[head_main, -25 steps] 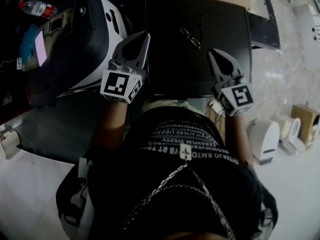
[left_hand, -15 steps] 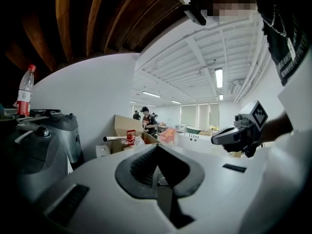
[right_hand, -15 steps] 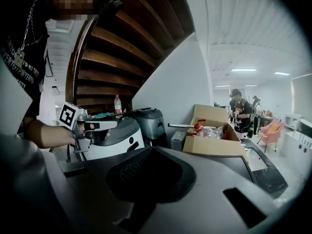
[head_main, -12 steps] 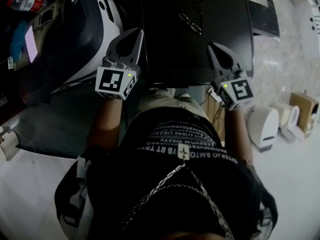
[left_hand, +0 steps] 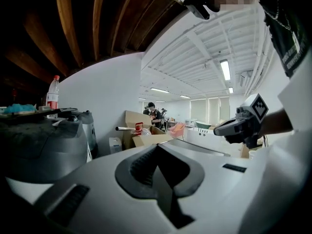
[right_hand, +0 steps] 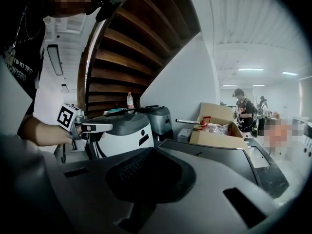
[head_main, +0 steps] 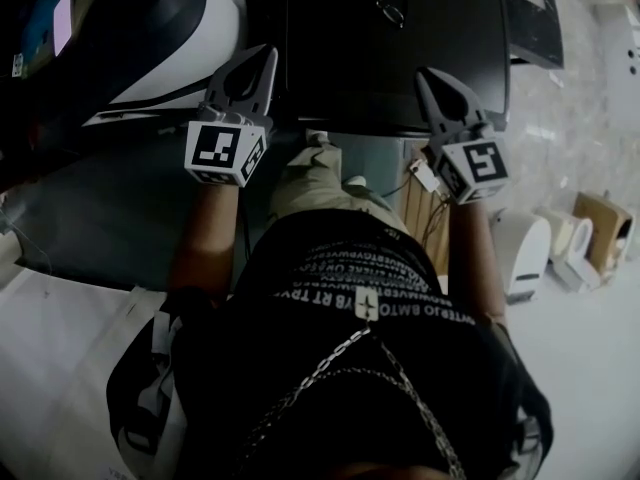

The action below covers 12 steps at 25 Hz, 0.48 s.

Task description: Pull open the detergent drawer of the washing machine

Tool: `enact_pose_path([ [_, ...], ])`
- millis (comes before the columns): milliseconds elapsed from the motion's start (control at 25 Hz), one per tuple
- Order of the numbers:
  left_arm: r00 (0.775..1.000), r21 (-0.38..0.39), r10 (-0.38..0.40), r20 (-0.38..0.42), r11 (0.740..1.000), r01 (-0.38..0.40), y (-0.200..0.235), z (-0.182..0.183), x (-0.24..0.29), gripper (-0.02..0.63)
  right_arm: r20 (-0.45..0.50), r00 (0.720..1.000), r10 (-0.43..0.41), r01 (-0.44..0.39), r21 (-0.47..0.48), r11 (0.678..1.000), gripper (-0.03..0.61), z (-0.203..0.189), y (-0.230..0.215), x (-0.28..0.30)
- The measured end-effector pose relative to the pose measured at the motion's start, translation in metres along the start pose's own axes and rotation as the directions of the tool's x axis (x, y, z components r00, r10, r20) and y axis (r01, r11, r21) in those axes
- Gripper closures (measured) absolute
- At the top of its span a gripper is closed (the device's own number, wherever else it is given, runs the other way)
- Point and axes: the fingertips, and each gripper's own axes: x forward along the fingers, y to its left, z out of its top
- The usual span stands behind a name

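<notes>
Both claws clenched, nothing in them: yr left claw (head_main: 260, 63) at 11, right claw (head_main: 432, 80) at 1, tips by black-topped machine (head_main: 440, 28) at 12.

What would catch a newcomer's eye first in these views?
The two shut, empty tongs with their black-and-white marker cubes stand out in the head view. The left tongs and right tongs point at the near edge of a dark flat-topped machine straight ahead. Left of it sits a rounded white-and-black appliance, and a pair of glasses lies on the dark top.
</notes>
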Motion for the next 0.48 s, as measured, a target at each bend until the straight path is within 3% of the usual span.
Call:
enact_pose_path([
  [480,0.997,-0.032,0.039,-0.060,0.999,-0.041,-0.067,-0.068,-0.073,0.620,-0.038,0.998,0.044,-0.045,-0.020,0.999,0.575,-0.071,0.032,-0.060],
])
